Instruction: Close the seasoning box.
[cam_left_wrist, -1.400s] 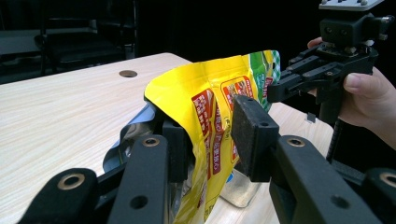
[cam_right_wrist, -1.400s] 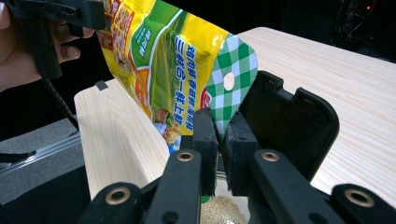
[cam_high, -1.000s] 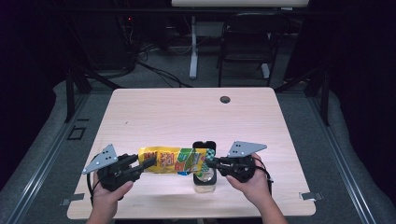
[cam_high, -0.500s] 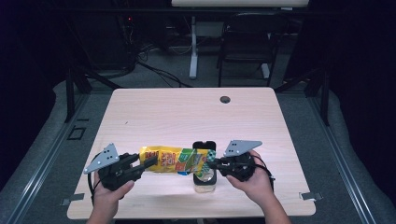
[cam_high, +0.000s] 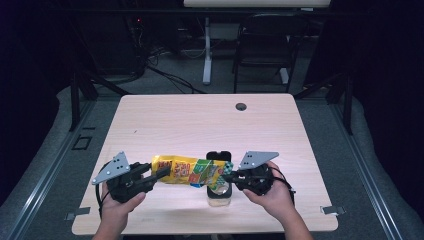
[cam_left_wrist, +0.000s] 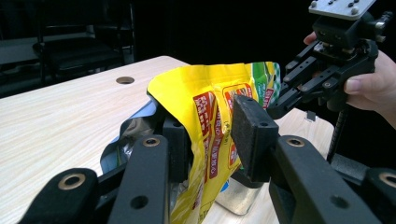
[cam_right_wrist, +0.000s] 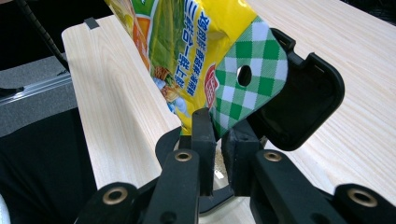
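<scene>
A yellow snack bag (cam_high: 192, 171) hangs level above the tabletop (cam_high: 200, 120), near its front edge, stretched between the two tools. The left tool (cam_high: 161, 173) holds the bag's open, silver-lined end: in the left gripper view one pad (cam_left_wrist: 254, 135) presses the printed yellow outside and the other sits against the foil side, so this tool (cam_left_wrist: 212, 140) is clamped on the bag (cam_left_wrist: 210, 107). The right tool (cam_high: 229, 176) pinches the opposite end, the green-and-white checked strip with the hanging hole (cam_right_wrist: 243, 73). In the right gripper view the jaws of this tool (cam_right_wrist: 218, 135) stand close together with the strip's lower corner between them; they have just been opening slightly, yet the pads remain on the bag (cam_right_wrist: 187, 51). Beneath the bag's right end, a clear container (cam_high: 219, 194) stands on the tabletop, its black hinged lid (cam_high: 219, 156) (cam_right_wrist: 303, 102) tipped up behind it. A round grommet hole (cam_high: 241, 106) lies near the far edge.
</scene>
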